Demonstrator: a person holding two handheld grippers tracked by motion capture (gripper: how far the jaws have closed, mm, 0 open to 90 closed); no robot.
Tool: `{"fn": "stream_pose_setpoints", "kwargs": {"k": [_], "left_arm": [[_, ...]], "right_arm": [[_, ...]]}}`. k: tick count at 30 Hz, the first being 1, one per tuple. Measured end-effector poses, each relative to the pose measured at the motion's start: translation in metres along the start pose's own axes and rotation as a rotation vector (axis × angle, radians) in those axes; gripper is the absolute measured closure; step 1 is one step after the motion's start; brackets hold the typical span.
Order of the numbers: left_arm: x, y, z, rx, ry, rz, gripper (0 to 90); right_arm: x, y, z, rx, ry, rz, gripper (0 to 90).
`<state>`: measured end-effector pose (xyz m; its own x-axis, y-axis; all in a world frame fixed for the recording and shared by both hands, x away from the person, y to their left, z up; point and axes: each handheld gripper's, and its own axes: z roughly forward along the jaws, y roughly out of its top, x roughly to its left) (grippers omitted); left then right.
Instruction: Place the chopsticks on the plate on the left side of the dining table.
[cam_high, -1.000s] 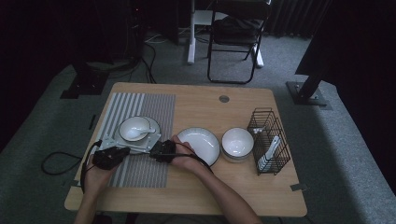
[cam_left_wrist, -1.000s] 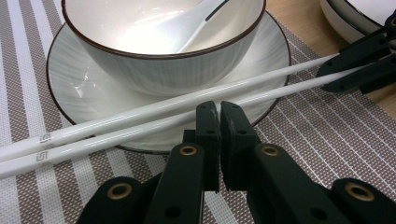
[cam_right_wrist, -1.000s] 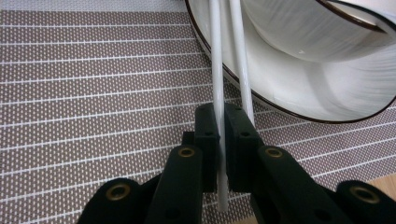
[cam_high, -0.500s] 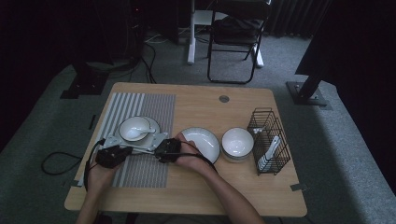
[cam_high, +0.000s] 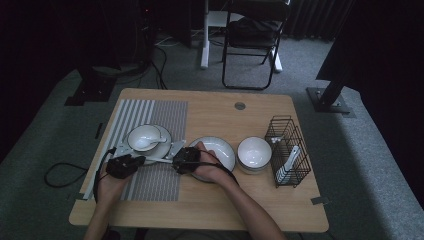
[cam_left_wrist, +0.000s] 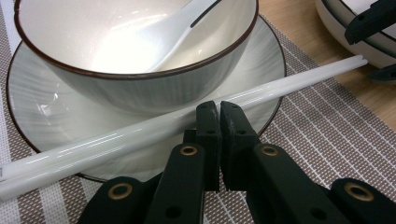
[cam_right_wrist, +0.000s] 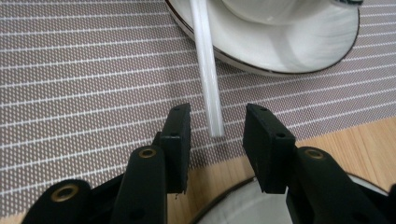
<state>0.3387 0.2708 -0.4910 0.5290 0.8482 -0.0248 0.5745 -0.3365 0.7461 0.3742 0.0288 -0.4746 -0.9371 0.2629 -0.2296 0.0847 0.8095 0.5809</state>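
Right gripper view: chopsticks (cam_right_wrist: 207, 79) laid on saucer (cam_right_wrist: 299, 51), right gripper (cam_right_wrist: 215, 122) released; left gripper (cam_left_wrist: 218, 112) clenched empty; withdrawal left.

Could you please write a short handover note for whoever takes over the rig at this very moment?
Left gripper: shut, right against the white chopsticks; whether it grips them I cannot tell.
Right gripper: jaws have just been opening; they stand apart either side of the chopsticks' end without pressing it.
Things: the chopsticks lie across the rim of the saucer and onto the striped placemat. The bowl sits on that saucer with a white soup spoon in it.
Done: this place looks set: bowl, saucer, spoon, chopsticks.
Left: probably draw both grippers back; the plate, stacked bowls and wire rack remain alongside.
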Motion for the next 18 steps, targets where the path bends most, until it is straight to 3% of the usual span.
{"fn": "stream_pose_setpoints", "kwargs": {"k": [6,18], "left_arm": [[-0.0018,0.001,0.0008,-0.001,-0.007,0.006,87.6],[-0.0067,0.0028,0.0035,-0.009,-0.026,0.011,87.6]], "right_arm": [[-0.0018,-0.0067,-0.0024,0.006,-0.013,0.001,60.2],[0.0054,-0.0103,-0.0099,-0.002,-0.011,-0.043,58.3]]}}
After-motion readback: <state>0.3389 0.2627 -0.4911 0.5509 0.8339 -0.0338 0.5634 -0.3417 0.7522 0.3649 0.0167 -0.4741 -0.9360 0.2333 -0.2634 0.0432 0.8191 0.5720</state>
